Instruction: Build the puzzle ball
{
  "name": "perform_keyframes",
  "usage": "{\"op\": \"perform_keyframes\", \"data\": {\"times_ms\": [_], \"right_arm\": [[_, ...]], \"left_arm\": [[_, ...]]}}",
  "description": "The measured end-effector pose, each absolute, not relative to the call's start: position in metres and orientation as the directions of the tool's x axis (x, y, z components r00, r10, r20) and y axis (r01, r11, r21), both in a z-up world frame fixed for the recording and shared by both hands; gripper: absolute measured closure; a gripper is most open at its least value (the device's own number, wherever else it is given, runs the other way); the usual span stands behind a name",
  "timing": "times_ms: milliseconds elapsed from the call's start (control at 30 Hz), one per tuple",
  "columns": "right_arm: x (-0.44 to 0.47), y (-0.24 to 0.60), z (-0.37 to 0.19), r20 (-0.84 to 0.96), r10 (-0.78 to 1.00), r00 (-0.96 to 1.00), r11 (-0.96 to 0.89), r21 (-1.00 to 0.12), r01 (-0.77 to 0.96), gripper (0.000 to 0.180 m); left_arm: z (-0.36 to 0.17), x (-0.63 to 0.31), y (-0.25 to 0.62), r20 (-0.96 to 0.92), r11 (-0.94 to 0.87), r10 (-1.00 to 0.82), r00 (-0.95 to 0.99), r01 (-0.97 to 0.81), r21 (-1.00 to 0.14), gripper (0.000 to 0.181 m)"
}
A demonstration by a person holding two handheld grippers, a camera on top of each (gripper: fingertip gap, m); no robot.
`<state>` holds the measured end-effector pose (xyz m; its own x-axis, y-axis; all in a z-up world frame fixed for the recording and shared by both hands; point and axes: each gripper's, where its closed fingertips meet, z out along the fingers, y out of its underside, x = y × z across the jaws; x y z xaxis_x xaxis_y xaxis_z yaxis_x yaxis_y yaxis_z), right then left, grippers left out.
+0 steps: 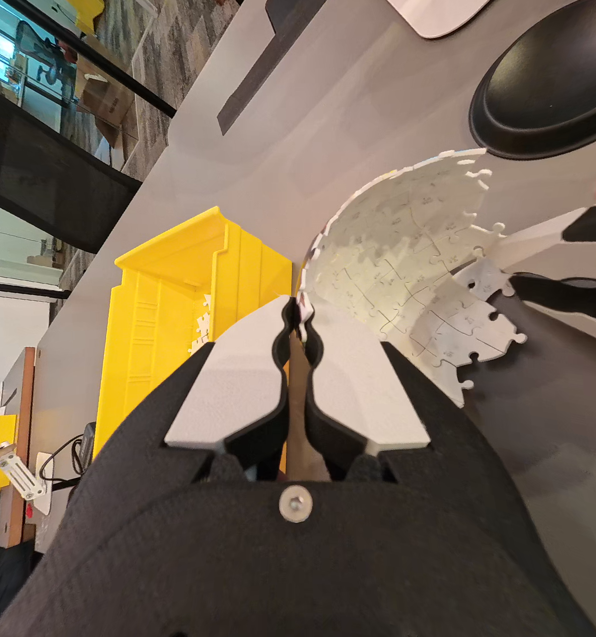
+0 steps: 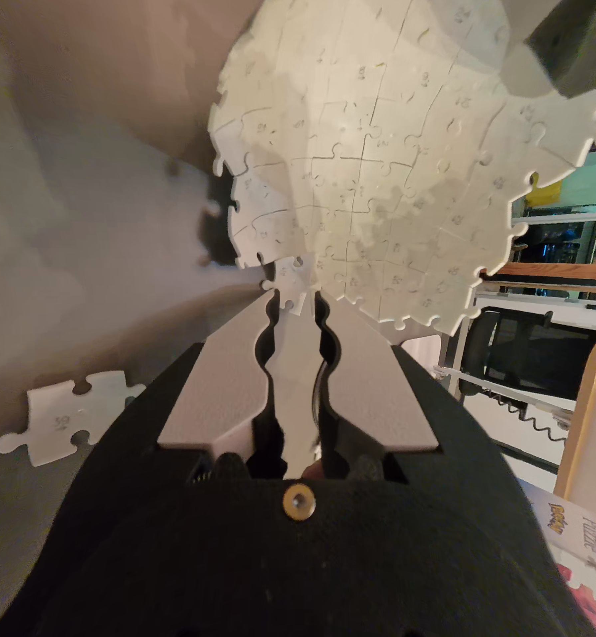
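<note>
While the left gripper (image 1: 298, 315) pinches the rim of the half-built puzzle ball (image 1: 400, 269) above the grey table (image 1: 324, 120), the right gripper (image 2: 295, 300) is clamped on a loose puzzle piece (image 2: 291, 281) touching the shell's jagged edge. Small printed marks dot the inner faces. A yellow bin (image 1: 172, 327) stands just beside; another spare piece (image 2: 65, 420) lies flat.

surface: grey table (image 1: 324, 144); on it: yellow bin (image 1: 172, 327); black round base (image 1: 548, 100); loose puzzle piece (image 2: 62, 420)
</note>
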<state>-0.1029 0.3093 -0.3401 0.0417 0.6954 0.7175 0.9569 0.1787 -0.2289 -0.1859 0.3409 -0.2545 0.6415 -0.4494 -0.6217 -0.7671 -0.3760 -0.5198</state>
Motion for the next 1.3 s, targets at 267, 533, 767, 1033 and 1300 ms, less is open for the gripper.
{"op": "perform_keyframes", "data": {"times_ms": [267,533,767,1033,1300], "right_arm": [[-0.113,0.304,-0.335,0.746,0.666,0.0,0.264,-0.236,0.935,0.167],[-0.111,0.312,-0.342,0.747,0.664,0.032,0.243,-0.256,0.935,0.174],[-0.113,0.313,-0.342,0.738,0.673,0.037,0.248,-0.272,0.93,0.176],[-0.115,0.315,-0.341,0.729,0.683,0.037,0.253,-0.283,0.925,0.174],[-0.115,0.317,-0.34,0.732,0.681,0.027,0.269,-0.284,0.92,0.174]], "left_arm": [[-0.254,-0.185,0.34,-0.626,-0.371,-0.449,0.638,-0.77,-0.519,0.178],[-0.253,-0.185,0.339,-0.63,-0.369,-0.447,0.635,-0.772,-0.517,0.178],[-0.253,-0.183,0.338,-0.632,-0.36,-0.449,0.632,-0.775,-0.519,0.178],[-0.252,-0.181,0.337,-0.636,-0.35,-0.454,0.625,-0.781,-0.518,0.178],[-0.251,-0.177,0.337,-0.641,-0.333,-0.461,0.614,-0.789,-0.517,0.178]]}}
